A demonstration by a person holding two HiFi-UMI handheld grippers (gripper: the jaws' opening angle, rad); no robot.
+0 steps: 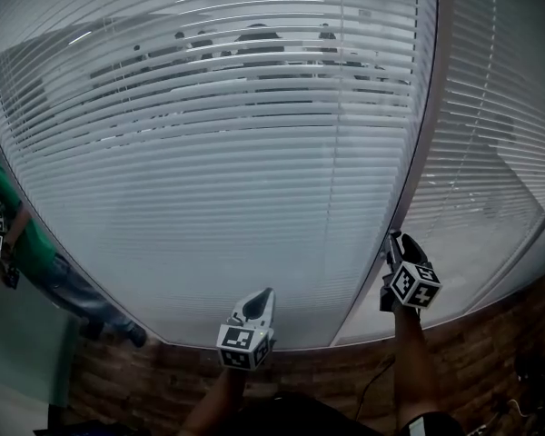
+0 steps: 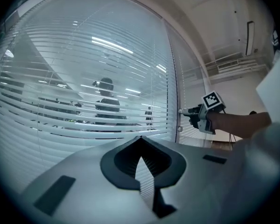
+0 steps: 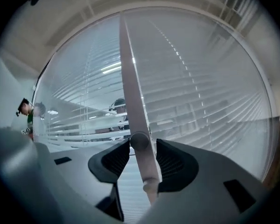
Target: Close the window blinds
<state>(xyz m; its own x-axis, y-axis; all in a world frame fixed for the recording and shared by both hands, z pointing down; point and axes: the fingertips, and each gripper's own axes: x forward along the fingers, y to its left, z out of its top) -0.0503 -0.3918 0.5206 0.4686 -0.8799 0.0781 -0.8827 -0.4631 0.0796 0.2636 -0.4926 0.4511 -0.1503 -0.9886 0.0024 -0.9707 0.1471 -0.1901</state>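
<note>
While slats (image 1: 209, 198) horizontal, wand (image 3: 132, 101) upright

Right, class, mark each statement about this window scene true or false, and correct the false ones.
1. The wand stands between the open jaws of the right tool. True.
2. The left tool grips the wand. False: its jaws are together on nothing.
3. Figures show through gaps in the blinds. True.
4. A person in green stands at the head view's right edge. False: at the left edge.
</note>
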